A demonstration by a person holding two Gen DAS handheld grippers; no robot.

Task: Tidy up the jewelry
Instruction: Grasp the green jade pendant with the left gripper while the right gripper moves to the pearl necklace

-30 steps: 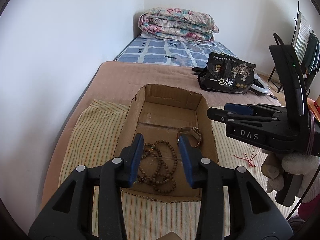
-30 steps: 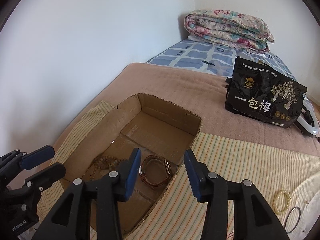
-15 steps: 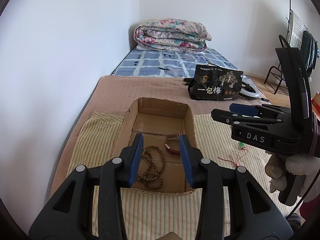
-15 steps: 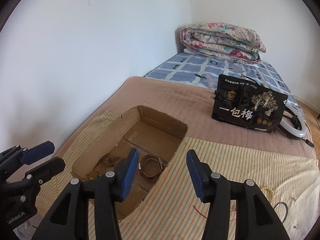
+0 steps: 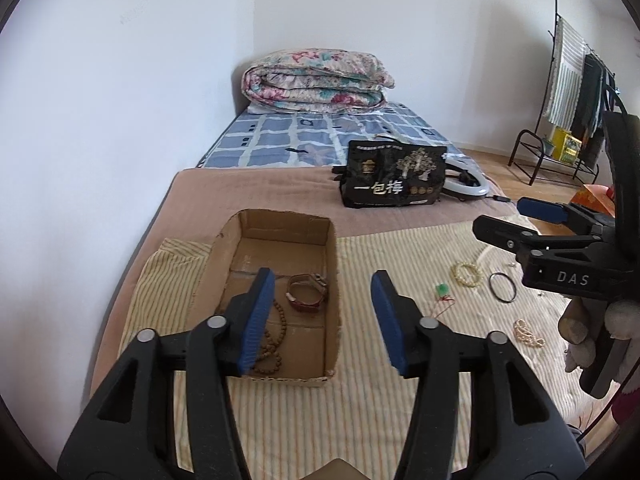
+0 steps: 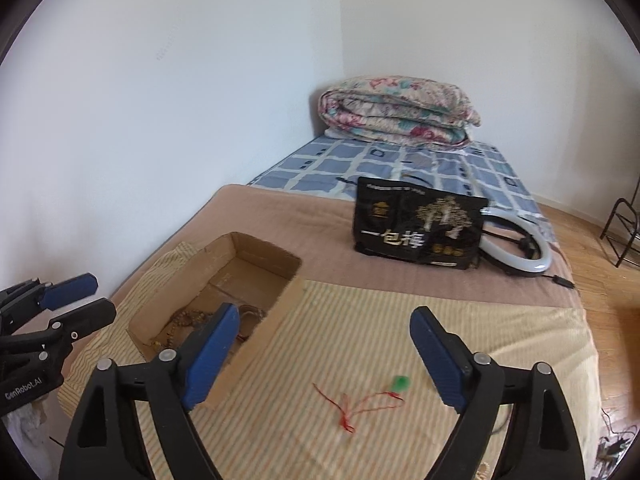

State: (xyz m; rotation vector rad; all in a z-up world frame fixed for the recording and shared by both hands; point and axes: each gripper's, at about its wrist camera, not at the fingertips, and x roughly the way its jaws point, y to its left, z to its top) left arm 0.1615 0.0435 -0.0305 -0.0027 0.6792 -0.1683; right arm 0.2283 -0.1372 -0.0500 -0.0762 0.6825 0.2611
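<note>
An open cardboard box (image 5: 332, 248) (image 6: 288, 300) lies on a striped cloth on the bed. Inside it are a brown bead necklace (image 5: 276, 344) (image 6: 188, 316) and a brown watch (image 5: 306, 294). Right of the box lie a red cord with a green pendant (image 5: 442, 290) (image 6: 400, 383), a pale bead bracelet (image 5: 466, 274), a black ring bangle (image 5: 503, 287) and a pearl bracelet (image 5: 528, 332). My left gripper (image 5: 324, 320) is open and empty above the box's near end. My right gripper (image 6: 324, 356) is open and empty above the red cord; it also shows in the left wrist view (image 5: 516, 220).
A black snack bag (image 5: 394, 180) (image 6: 416, 228) stands on the brown blanket behind the box, with a white ring light (image 6: 520, 248) beside it. A folded floral quilt (image 5: 316, 82) lies at the bed's far end. A wall runs along the left. A clothes rack (image 5: 576, 92) stands far right.
Both grippers have pulled back and up from the box, and their jaws have opened wider. More of the cloth and the loose jewelry to the right has come into view.
</note>
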